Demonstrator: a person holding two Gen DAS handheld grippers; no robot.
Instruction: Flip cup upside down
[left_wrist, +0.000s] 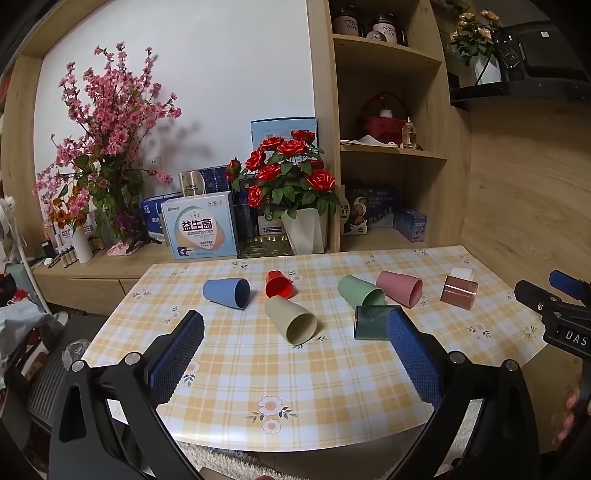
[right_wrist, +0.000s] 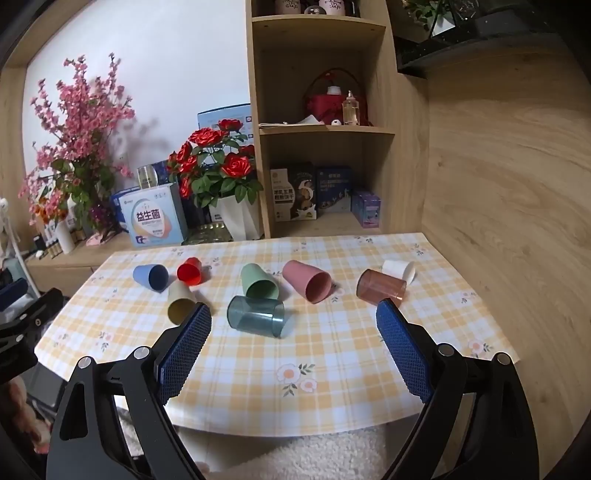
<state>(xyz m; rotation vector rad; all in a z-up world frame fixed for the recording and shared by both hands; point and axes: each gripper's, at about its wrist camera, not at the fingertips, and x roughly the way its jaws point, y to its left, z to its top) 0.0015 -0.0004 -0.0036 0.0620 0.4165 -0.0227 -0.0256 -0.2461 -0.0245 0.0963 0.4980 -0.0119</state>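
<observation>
Several cups lie on their sides on the yellow checked table (left_wrist: 295, 387) (right_wrist: 332, 369): blue (left_wrist: 227, 292) (right_wrist: 150, 277), red (left_wrist: 279, 284) (right_wrist: 189, 272), beige (left_wrist: 290, 319) (right_wrist: 181, 301), green (left_wrist: 360, 291) (right_wrist: 258, 282), pink (left_wrist: 399, 288) (right_wrist: 307, 280), clear teal (left_wrist: 371, 323) (right_wrist: 256, 316), clear brown (left_wrist: 458, 291) (right_wrist: 380, 286) and white (left_wrist: 462, 273) (right_wrist: 399, 269). My left gripper (left_wrist: 295, 332) is open and empty, above the table's front half. My right gripper (right_wrist: 293, 321) is open and empty, short of the teal cup; it also shows at the left wrist view's right edge (left_wrist: 554, 310).
A low cabinet behind the table holds a red rose pot (left_wrist: 295, 192) (right_wrist: 221, 177), pink blossom branches (left_wrist: 107, 147), and boxes (left_wrist: 199, 229). Wooden shelves (left_wrist: 391, 147) (right_wrist: 325, 129) stand at the back, a wood wall (right_wrist: 498, 184) on the right. White rug (right_wrist: 314, 458) below the front edge.
</observation>
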